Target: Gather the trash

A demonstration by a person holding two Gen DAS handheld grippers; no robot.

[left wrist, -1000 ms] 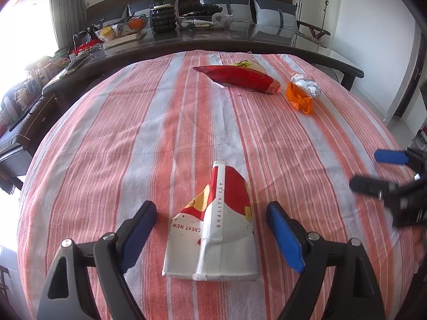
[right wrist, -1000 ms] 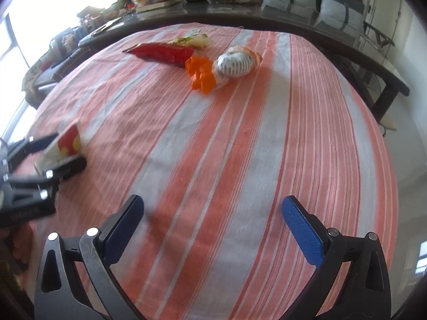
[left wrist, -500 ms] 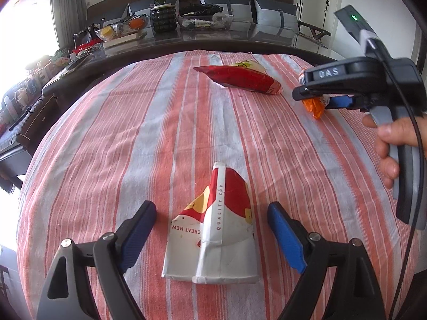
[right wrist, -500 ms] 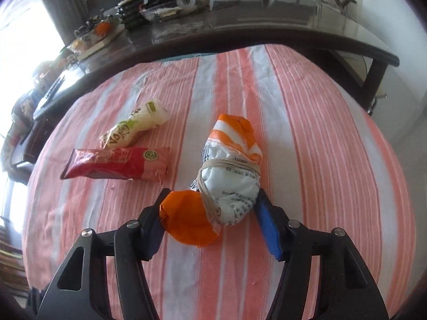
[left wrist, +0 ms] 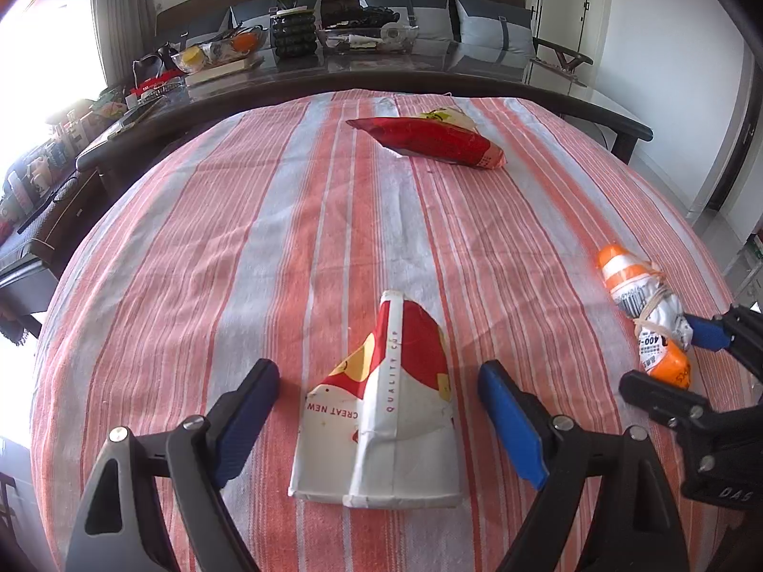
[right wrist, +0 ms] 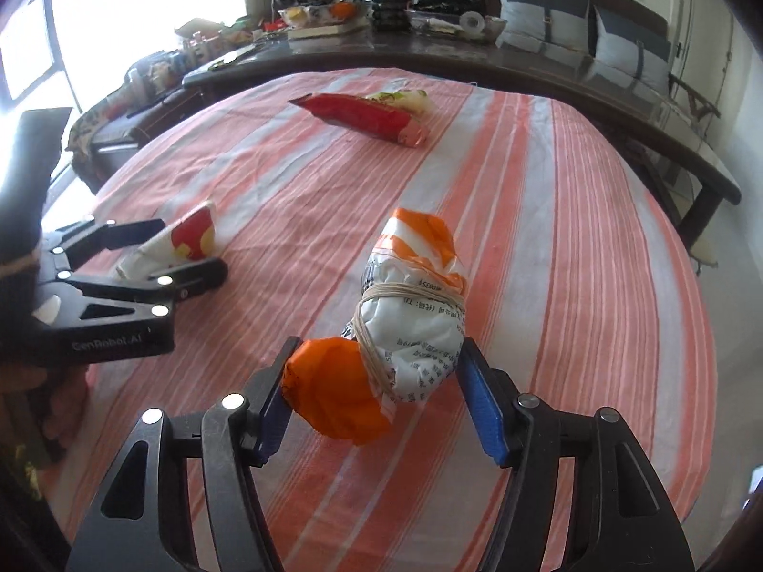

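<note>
A flattened red-and-white paper cup point(left wrist: 381, 400) lies on the striped tablecloth between the wide-open fingers of my left gripper point(left wrist: 376, 410); it also shows in the right wrist view point(right wrist: 176, 243). My right gripper point(right wrist: 376, 381) is shut on an orange-and-white wrapper bundle tied with string point(right wrist: 405, 324) and holds it near the table's right side; the bundle also shows in the left wrist view point(left wrist: 648, 314). A red snack packet point(left wrist: 429, 143) and a pale wrapper point(left wrist: 446, 117) behind it lie at the far side.
The striped cloth point(left wrist: 238, 238) covers a round table. A dark table point(left wrist: 381, 62) behind it holds a potted plant point(left wrist: 291, 14), fruit bowls and clutter. A sofa with grey cushions point(left wrist: 491, 28) stands along the back wall.
My right gripper closed on the wrapper bundle at the far right and carried it back toward the near right side of the table. My left gripper and the paper cup stayed still.
</note>
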